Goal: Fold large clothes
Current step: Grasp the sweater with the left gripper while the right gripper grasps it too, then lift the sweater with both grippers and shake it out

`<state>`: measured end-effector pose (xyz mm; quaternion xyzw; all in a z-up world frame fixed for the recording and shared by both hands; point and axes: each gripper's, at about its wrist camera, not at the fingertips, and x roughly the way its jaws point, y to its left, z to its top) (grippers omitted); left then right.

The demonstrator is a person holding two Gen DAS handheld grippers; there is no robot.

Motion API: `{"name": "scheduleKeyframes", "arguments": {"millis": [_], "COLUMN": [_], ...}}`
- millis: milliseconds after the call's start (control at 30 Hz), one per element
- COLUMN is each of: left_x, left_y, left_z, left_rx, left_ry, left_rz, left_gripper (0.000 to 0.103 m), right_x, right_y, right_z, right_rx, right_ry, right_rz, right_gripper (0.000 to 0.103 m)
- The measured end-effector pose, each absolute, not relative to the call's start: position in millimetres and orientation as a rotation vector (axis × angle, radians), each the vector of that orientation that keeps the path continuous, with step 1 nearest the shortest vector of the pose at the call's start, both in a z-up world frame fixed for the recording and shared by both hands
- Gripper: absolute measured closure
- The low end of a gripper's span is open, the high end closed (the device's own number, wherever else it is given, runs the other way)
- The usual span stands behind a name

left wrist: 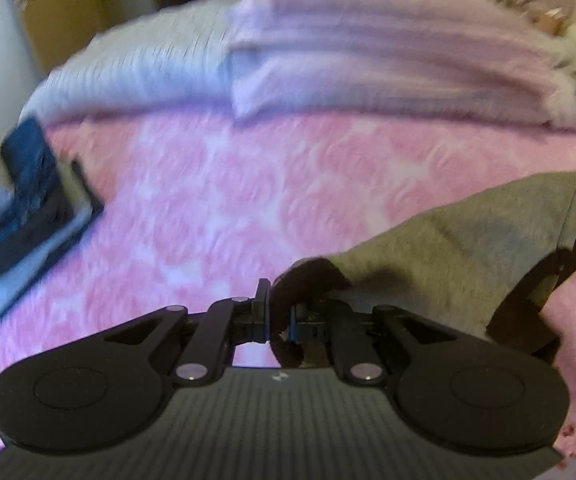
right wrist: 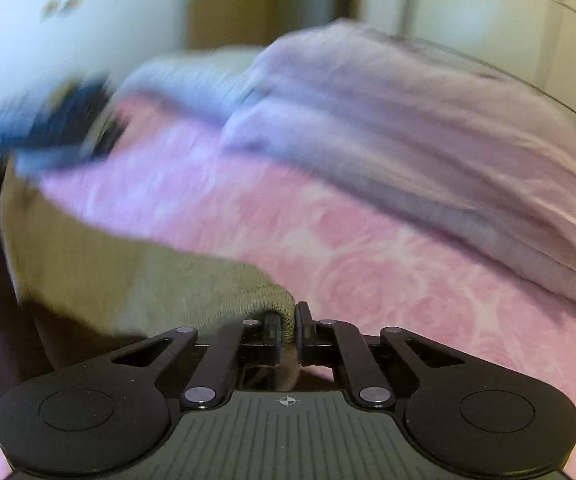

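Observation:
A large grey-beige garment with dark trim (left wrist: 471, 248) hangs lifted above a pink rose-patterned bedspread (left wrist: 208, 200). My left gripper (left wrist: 280, 312) is shut on a dark edge of the garment, which stretches away to the right. In the right wrist view the same garment (right wrist: 100, 264) spreads off to the left, and my right gripper (right wrist: 288, 324) is shut on its ribbed grey hem. Both views are blurred by motion. The garment's lower part is hidden below the grippers.
A pile of folded lilac blankets (left wrist: 387, 52) lies at the far side of the bed, next to a grey-white cover (left wrist: 128, 72). Folded dark blue and grey clothes (left wrist: 28, 200) sit at the left edge. A wooden door (right wrist: 228, 4) and white wall stand behind.

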<state>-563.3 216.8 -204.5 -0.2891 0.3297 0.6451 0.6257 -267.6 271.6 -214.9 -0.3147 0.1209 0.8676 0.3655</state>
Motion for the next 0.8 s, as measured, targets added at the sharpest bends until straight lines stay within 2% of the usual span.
{"name": "scheduleKeyframes", "arguments": {"millis": [133, 400, 567, 800], "left_x": [-562.6, -543.5, -525.9, -507.8], "left_y": [216.1, 166.6, 94.3, -24.7], "left_z": [-145.6, -30.6, 0.2, 8.0], "left_rx": [-0.559, -0.367, -0.296, -0.319], "left_ry": [0.6, 0.367, 0.327, 0.323], "left_rz": [1.411, 1.369, 1.41, 1.487], "left_gripper": [0.096, 0.096, 0.096, 0.096], "right_x": [-240.1, -191.8, -160.1, -100.0], "right_y": [246.9, 167.6, 107.0, 2.7], "right_z": [-134.1, 6.2, 37.9, 56.5], "right_rx": [-0.555, -0.257, -0.198, -0.161], "right_ry": [0.278, 0.019, -0.05, -0.052], "right_rz": [2.099, 2.013, 2.046, 2.139], "right_gripper": [0.101, 0.1, 0.1, 0.1]}}
